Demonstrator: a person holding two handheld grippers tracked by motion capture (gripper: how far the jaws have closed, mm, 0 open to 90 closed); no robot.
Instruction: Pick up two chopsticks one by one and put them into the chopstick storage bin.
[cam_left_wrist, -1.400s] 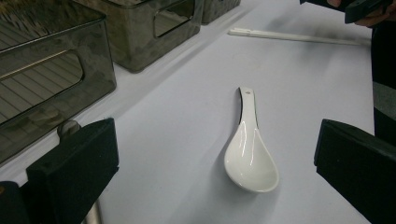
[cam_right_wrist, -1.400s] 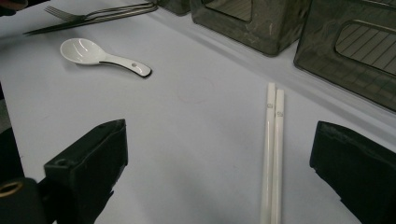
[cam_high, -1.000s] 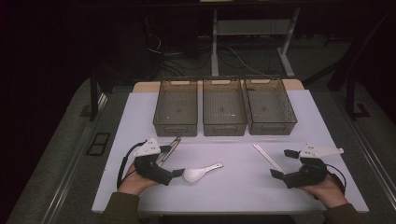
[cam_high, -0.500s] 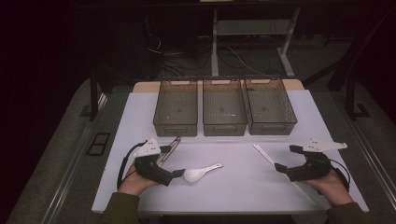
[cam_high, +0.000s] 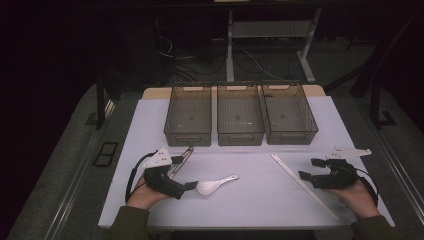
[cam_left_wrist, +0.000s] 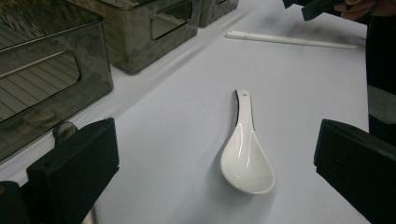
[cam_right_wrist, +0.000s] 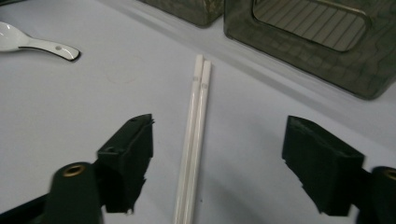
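A white ceramic spoon (cam_high: 212, 186) (cam_left_wrist: 246, 163) lies on the white tabletop, bowl toward my left gripper (cam_high: 186, 183) (cam_left_wrist: 217, 140). That gripper rests low on the table, open, with the spoon just ahead between its jaws and untouched. A pair of white chopsticks (cam_high: 300, 182) (cam_right_wrist: 194, 140) lies side by side at the right. My right gripper (cam_high: 310, 169) (cam_right_wrist: 219, 128) straddles them. Its jaws have just been closing, with the chopsticks between them, but the pads stand clear of the sticks on both sides.
Three grey see-through bins (cam_high: 189, 115) (cam_high: 240, 114) (cam_high: 289, 112) stand in a row at the back of the table. Metal tongs (cam_high: 181, 159) lie beside the left gripper. The spoon's handle (cam_right_wrist: 51, 46) shows off to the right gripper's left.
The right gripper's jaws have drawn closer together around the chopsticks, and the hand has shifted slightly. The left gripper and the spoon have not moved.
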